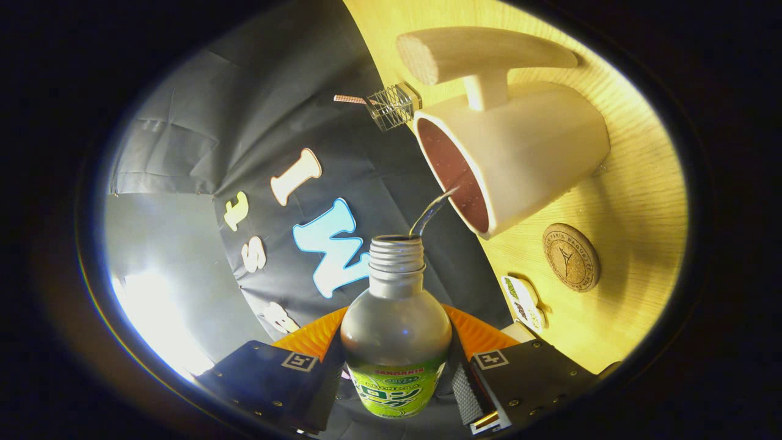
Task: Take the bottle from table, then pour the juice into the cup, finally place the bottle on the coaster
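— Two fingers (278, 382) sit at the bottom of the gripper view, and the gripper (391, 382) has the bottle (396, 333) between them. How do the jaws stand?

— Closed part of the way, with both pressed against the bottle's lower body, one on each side of the green label (the pad of the right-hand finger is turned toward the glass).

— And the bottle itself?

— Its cap is off, the threaded neck is bare, and its mouth points ahead toward the cup (519, 162). It is tilted, and a thin stream of juice (431, 211) arcs from the mouth over the cup's rim.

— Where is the cup?

— It stands on the pale wooden surface (641, 201), just beyond the bottle's mouth. It is cream outside and dark reddish inside, with a thick wooden-looking handle (482, 55) on its wall.

— What else is near?

— One round cork coaster (570, 256) lies bare on the surface beside the cup, close to it but not touching. A small printed object (523, 300) lies nearer the fingers; what it is cannot be told. Behind the cup's rim stands a small clear ridged container (394, 107).
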Tool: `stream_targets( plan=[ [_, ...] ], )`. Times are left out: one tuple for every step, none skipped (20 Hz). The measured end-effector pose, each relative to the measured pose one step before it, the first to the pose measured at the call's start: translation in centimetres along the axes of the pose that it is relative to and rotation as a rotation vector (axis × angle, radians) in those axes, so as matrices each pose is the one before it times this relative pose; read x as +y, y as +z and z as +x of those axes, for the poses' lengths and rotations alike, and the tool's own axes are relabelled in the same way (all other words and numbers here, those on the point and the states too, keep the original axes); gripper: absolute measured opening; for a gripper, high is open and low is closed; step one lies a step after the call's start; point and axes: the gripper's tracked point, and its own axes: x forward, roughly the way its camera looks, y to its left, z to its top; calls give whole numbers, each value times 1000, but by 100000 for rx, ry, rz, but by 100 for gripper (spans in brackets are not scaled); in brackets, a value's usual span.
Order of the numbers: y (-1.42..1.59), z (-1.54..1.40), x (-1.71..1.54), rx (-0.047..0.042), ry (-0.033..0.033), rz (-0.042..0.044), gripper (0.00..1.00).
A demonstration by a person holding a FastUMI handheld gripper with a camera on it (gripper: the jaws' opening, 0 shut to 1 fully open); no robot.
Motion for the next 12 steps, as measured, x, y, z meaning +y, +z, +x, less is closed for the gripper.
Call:
stream_targets(
  plan=[
    [-52,-132,158,-234,296,768,77],
    [14,71,119,-88,426,403,77],
    [-58,-19,78,-23,46,-29,77],
    [100,55,17,-315,222,41,77],
    [176,-26,174,-543,446,657,77],
    [115,-20,47,-401,502,922,77],
    [115,4,-36,-435,-18,629,77],
    [123,23,-147,-476,-216,331,77],
    [53,-96,-108,-365,-402,196,77],
    [23,-110,-29,-220,4,84,77],
    [-7,-78,38,-133,47,110,77],
    [65,-1,2,-116,-28,280,77]
  ],
)
